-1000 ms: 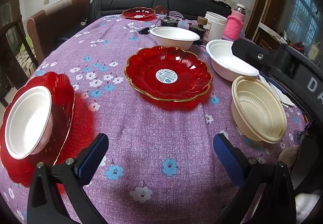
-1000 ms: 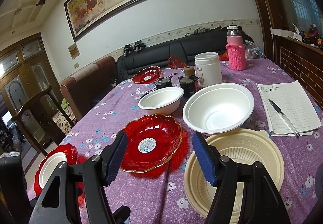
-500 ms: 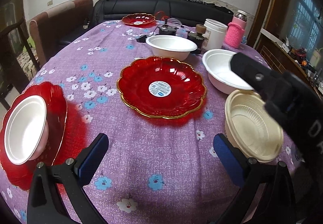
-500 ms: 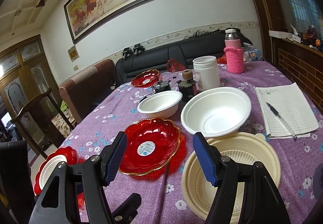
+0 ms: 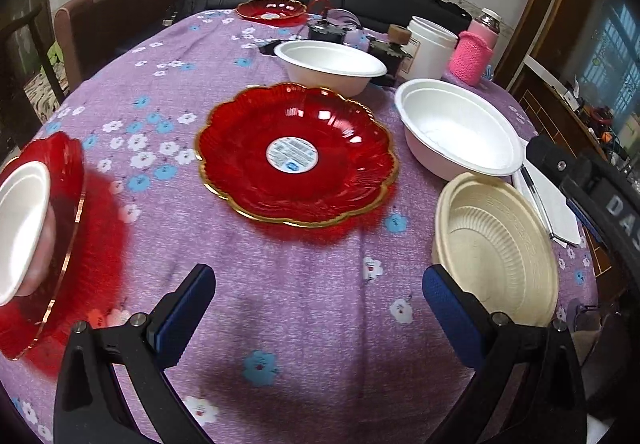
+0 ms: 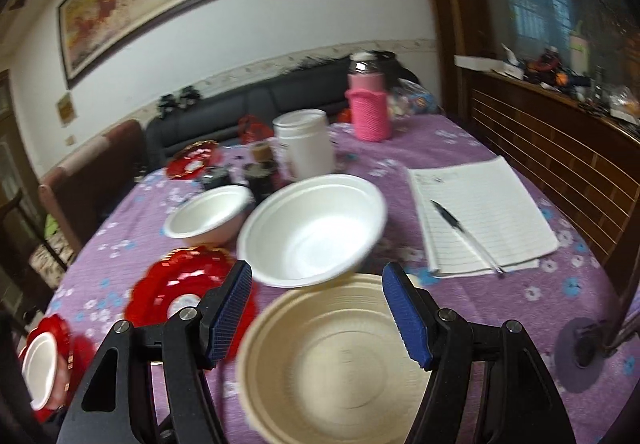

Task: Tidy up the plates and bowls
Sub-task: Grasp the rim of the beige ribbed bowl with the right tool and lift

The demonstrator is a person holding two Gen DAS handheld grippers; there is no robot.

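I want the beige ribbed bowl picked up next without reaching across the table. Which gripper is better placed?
Right. The right gripper is open directly over the beige bowl, whereas the left gripper faces bare tablecloth, the bowl off to its side.

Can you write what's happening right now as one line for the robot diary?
left hand-held gripper: open, over tablecloth | right hand-held gripper: open, above cream bowl | red plate: untouched

Glossy red plate (image 5: pixel 296 154); ribbed matt beige bowl (image 5: pixel 496 248).
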